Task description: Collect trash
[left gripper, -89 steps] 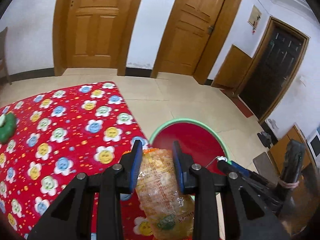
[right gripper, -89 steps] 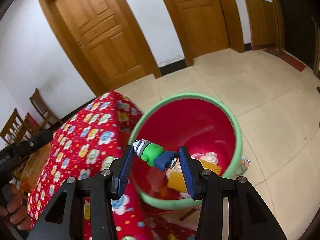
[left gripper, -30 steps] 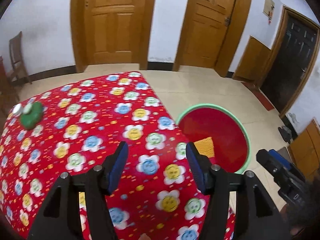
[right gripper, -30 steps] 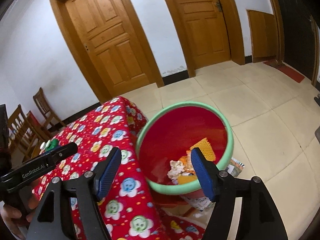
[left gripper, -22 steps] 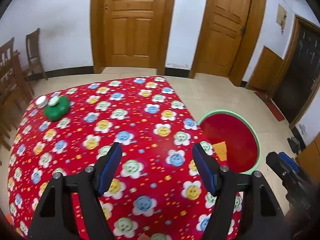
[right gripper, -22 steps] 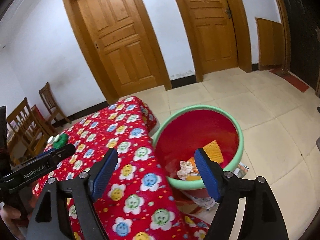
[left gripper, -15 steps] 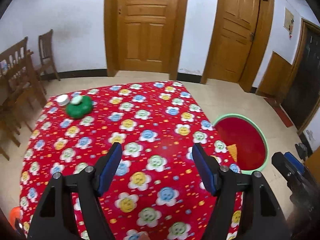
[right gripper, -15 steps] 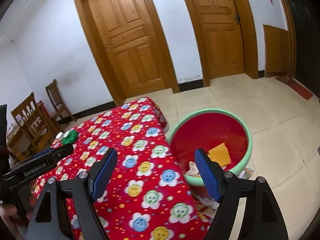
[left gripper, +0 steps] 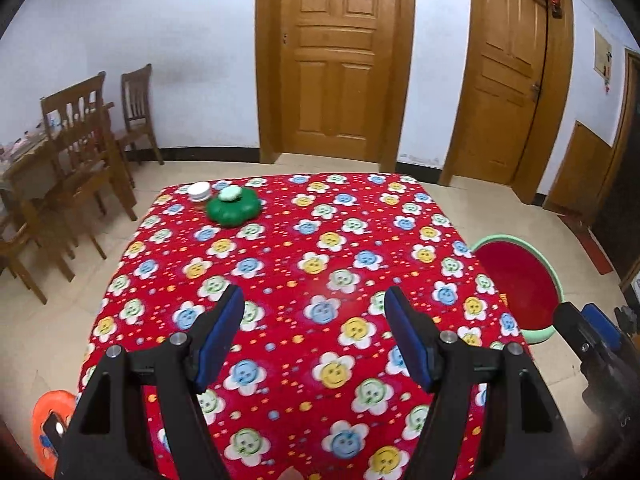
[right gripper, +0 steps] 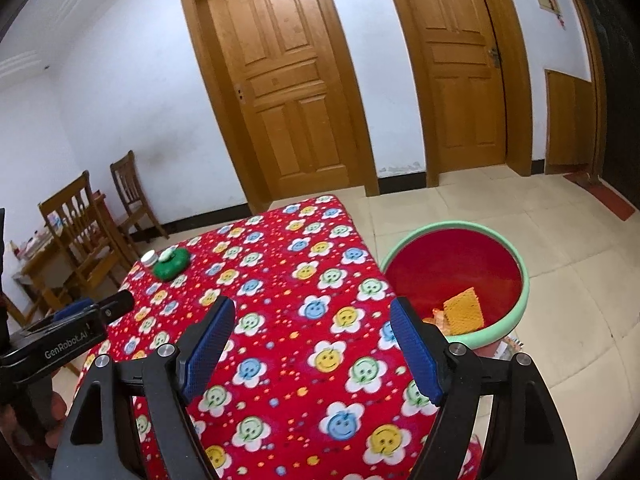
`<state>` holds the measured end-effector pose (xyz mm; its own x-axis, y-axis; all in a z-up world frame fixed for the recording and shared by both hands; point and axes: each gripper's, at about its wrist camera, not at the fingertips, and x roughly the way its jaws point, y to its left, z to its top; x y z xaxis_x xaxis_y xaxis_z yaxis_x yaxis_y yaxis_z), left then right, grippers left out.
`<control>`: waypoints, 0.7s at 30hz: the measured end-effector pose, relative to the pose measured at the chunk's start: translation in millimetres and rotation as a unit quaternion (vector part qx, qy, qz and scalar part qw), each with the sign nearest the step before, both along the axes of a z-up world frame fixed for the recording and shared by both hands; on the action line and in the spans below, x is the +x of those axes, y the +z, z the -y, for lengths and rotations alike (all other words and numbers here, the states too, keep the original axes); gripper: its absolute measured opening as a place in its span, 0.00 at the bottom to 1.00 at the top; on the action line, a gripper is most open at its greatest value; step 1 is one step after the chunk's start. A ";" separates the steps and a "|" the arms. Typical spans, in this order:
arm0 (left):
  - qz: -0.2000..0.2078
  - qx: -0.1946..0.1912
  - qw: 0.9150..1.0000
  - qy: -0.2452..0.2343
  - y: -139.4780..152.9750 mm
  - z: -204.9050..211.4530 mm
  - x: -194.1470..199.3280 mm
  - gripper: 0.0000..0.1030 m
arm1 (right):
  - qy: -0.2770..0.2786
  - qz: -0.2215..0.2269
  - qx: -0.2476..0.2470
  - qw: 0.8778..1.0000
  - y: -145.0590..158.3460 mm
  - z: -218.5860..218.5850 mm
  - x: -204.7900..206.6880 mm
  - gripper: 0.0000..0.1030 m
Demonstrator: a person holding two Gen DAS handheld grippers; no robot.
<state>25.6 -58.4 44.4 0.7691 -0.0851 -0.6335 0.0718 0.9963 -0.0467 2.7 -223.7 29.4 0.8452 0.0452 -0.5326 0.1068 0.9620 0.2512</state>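
We saw both claws empty, left gripper (left gripper: 312, 336) and right gripper (right gripper: 310, 344) spread wide; the trash bin (right gripper: 516, 252), formerly centre frame, sat at right.

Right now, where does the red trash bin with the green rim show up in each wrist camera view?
Left wrist view: red trash bin with the green rim at right edge, beside the table.
Right wrist view: bin right of centre, orange trash inside.
Shared landmark: green flower-shaped container on the far-left table corner.

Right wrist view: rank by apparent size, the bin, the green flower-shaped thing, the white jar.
1. red bin with green rim
2. green flower-shaped thing
3. white jar

The bin sits nearer the camera, but the gap looks too big to flip the ranking.
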 end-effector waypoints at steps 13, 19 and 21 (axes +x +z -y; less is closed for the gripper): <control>-0.002 -0.014 0.999 0.038 -10.4 -28.2 -12.0 0.70 | 0.020 -0.003 -0.022 1.000 -6.6 -30.0 -2.9 0.78; 0.001 -0.023 0.999 0.044 -11.9 -32.6 -11.6 0.70 | 0.022 -0.011 -0.023 0.999 -10.2 -32.4 -0.6 0.78; 0.002 -0.026 0.999 0.046 -12.4 -33.9 -11.5 0.70 | 0.023 -0.012 -0.023 0.999 -11.2 -32.7 -0.7 0.78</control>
